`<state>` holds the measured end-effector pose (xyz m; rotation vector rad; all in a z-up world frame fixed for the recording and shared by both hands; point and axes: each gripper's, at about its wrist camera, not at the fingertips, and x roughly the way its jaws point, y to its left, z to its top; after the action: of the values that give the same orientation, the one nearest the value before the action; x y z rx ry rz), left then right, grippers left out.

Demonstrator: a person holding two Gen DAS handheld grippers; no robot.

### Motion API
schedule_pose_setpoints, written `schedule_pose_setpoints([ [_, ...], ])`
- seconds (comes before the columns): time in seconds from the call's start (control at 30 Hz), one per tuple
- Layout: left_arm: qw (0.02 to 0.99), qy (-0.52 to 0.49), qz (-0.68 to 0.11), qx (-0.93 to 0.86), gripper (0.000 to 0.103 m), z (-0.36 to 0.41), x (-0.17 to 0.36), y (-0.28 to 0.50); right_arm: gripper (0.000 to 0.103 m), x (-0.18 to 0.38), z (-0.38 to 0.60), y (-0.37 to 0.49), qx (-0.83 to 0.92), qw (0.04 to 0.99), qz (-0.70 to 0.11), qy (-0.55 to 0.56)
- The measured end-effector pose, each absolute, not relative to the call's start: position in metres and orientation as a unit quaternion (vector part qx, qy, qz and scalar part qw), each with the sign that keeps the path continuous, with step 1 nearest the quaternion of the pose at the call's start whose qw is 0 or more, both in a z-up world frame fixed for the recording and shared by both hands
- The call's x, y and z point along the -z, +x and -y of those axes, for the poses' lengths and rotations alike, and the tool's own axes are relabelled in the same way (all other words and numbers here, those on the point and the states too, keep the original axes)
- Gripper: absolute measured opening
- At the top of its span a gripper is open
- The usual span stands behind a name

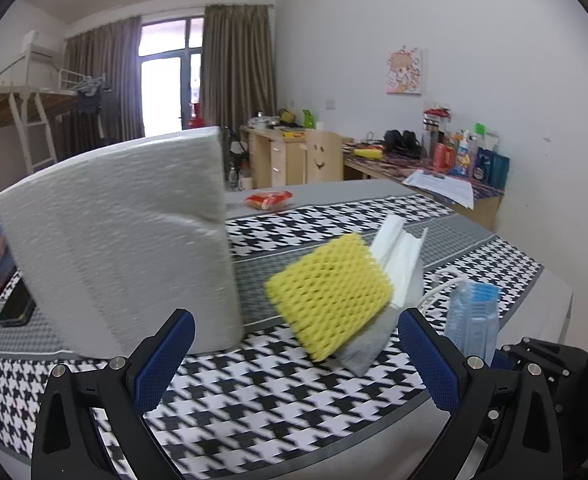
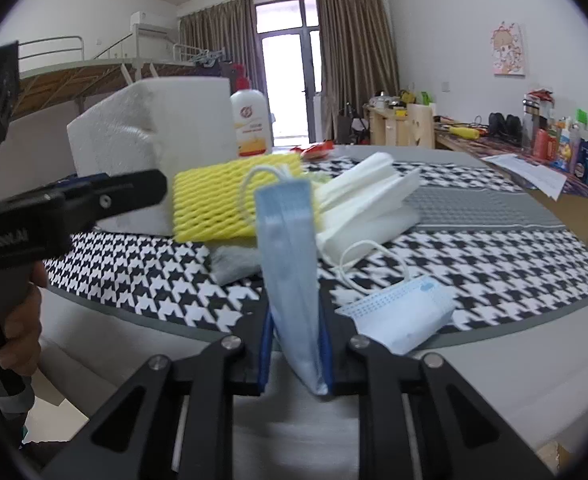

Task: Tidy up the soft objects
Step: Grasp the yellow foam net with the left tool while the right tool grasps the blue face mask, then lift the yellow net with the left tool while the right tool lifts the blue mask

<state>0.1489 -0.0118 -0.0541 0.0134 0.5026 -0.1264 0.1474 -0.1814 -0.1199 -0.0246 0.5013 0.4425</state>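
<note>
My right gripper [image 2: 296, 340] is shut on a folded blue face mask [image 2: 290, 264], which stands upright between its blue pads with a white ear loop at the top. The same mask [image 1: 473, 316] shows at the right of the left wrist view. A second blue mask [image 2: 403, 316] lies flat near the table's front edge. My left gripper [image 1: 295, 360] hangs open above the houndstooth cloth [image 1: 254, 400], holding nothing. Just beyond it lie a yellow foam net [image 1: 329, 292], folded white tissues [image 1: 397, 256] and a big white foam block [image 1: 122, 240].
A grey rag [image 1: 367, 346] pokes out under the yellow net. A black phone [image 1: 16, 308] lies left of the block and a red packet [image 1: 268, 200] at the table's far side. A white bottle [image 2: 253, 120] stands behind the block. A cluttered desk [image 1: 433, 168] lines the right wall.
</note>
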Motion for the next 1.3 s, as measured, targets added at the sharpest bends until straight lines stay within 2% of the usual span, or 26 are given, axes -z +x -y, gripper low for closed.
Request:
schedule_pose_setpoints([
  [0.73, 0.948, 0.034, -0.301, 0.094, 0.100, 0.040, 0.058, 0.212, 0.022, 0.125, 0.210, 0.164, -0.194, 0.950, -0.246, 0.002],
  [0.9, 0.941, 0.050, -0.320, 0.100, 0.087, 0.043, 0.066, 0.217, 0.022, 0.128, 0.212, 0.166, -0.195, 0.949, -0.250, 0.002],
  [0.97, 0.938, 0.058, -0.329, 0.095, 0.075, 0.045, 0.070, 0.219, 0.022, 0.128, 0.212, 0.166, -0.193, 0.949, -0.250, 0.003],
  [1.0, 0.937, 0.058, -0.331, 0.093, 0.073, 0.045, 0.072, 0.220, 0.022, 0.128, 0.211, 0.166, -0.193, 0.949, -0.251, 0.004],
  [1.1, 0.936, 0.061, -0.336, 0.088, 0.058, 0.044, 0.074, 0.220, 0.022, 0.129, 0.210, 0.166, -0.191, 0.949, -0.251, 0.001],
  [1.27, 0.933, 0.055, -0.346, 0.087, 0.024, 0.040, 0.076, 0.220, 0.022, 0.130, 0.210, 0.167, -0.190, 0.948, -0.255, 0.004],
  [1.3, 0.933, 0.054, -0.346, 0.086, 0.020, 0.039, 0.077, 0.219, 0.022, 0.130, 0.210, 0.166, -0.188, 0.948, -0.255, 0.004],
])
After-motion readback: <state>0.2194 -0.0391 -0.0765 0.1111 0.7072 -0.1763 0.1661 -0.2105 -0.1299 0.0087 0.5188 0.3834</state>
